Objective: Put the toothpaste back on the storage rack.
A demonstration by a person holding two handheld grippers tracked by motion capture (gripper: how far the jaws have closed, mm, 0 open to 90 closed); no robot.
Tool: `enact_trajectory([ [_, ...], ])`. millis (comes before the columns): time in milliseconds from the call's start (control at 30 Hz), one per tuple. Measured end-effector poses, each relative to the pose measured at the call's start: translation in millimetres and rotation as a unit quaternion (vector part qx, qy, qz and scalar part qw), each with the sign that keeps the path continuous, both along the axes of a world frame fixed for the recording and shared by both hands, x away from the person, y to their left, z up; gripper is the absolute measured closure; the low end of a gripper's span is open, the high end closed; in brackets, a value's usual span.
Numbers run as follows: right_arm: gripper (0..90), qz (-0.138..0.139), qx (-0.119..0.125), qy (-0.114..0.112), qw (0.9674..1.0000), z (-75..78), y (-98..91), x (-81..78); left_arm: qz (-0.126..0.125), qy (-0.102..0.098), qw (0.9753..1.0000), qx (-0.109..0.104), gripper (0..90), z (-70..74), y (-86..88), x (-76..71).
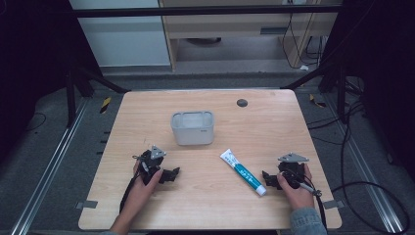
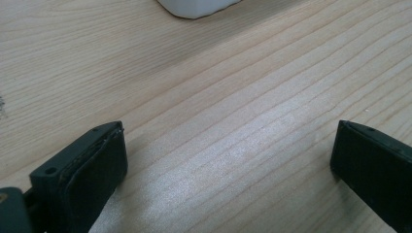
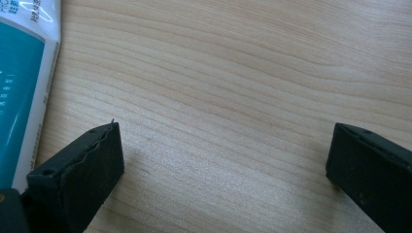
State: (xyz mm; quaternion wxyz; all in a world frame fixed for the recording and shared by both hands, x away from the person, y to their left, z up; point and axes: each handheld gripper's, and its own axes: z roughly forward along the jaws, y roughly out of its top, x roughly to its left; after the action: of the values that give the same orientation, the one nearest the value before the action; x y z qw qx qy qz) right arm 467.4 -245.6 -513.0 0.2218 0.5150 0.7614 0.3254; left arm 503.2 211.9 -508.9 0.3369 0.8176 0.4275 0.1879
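The wooden table (image 1: pixel 205 200) is carrying everything, and it is the landmark for what follows. Toward its middle, a little back from centre, a grey-white container (image 1: pixel 192 128) is sitting upright with its top open; whether anything is lying inside cannot be told from the high view.

On the right half of the table, nearer the person's edge, a white and teal tube (image 1: pixel 243 172) is lying flat and slanted, its cap end pointing toward the near right corner. Nothing is holding it, and it is lying well apart from the container.

At the near left of the table the left gripper (image 2: pixel 228 160) is resting low over bare wood, jaws spread wide with nothing between them, pointing toward the container's corner. At the near right, the right gripper (image 3: pixel 223 165) is likewise gaping and empty, its jaws just beside the tube's printed side without touching it.

Judging from this, the work is only beginning: the tube is waiting to be grasped, probably by the right gripper, and any carrying toward the container is wholly left to do.
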Motion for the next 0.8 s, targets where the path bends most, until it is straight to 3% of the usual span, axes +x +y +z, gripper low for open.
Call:
enact_trajectory([
  [100,0.8,-0.003,-0.001,-0.001,1.0000,0.0,0.6,-0.4,0.000,0.000,1.0000,0.000,0.0,0.0,0.0,0.0],
  [133,6.5,-0.004,0.003,0.002,1.0000,1.4,-0.1,-1.8,0.000,0.000,1.0000,0.000,0.0,0.0,0.0,0.1],
  [200,9.3,-0.006,0.004,0.004,1.0000,3.1,-0.8,-2.5,-0.001,0.001,1.0000,0.000,0.0,0.1,0.1,0.2],
  [233,9.7,-0.001,0.017,0.010,0.9998,7.8,-2.4,-4.6,-0.001,0.001,1.0000,0.000,0.0,0.1,0.0,0.4],
  [300,11.7,0.003,0.019,-0.002,0.9998,15.9,-3.3,-9.4,-0.001,0.000,1.0000,0.000,0.0,0.0,-0.3,1.0],
  [333,17.9,0.007,-0.001,-0.018,0.9998,30.5,-2.1,-17.8,-0.002,0.000,1.0000,0.000,0.0,0.1,-0.3,1.4],
  [467,20.7,0.022,-0.003,-0.018,0.9996,48.6,3.1,-26.2,-0.001,0.000,1.0000,0.000,0.0,0.1,-0.4,1.4],
  [500,21.6,0.044,-0.021,-0.014,0.9987,58.4,9.7,-29.7,-0.002,0.000,1.0000,0.000,0.0,0.0,-0.6,2.0],
  [600,28.0,0.062,-0.031,-0.003,0.9976,66.7,20.2,-32.6,-0.002,0.000,1.0000,0.000,0.0,0.1,-0.9,2.5],
  [800,30.0,0.091,-0.026,0.024,0.9952,65.8,37.2,-40.2,-0.001,0.000,1.0000,0.000,0.0,0.1,-1.1,2.5],
])
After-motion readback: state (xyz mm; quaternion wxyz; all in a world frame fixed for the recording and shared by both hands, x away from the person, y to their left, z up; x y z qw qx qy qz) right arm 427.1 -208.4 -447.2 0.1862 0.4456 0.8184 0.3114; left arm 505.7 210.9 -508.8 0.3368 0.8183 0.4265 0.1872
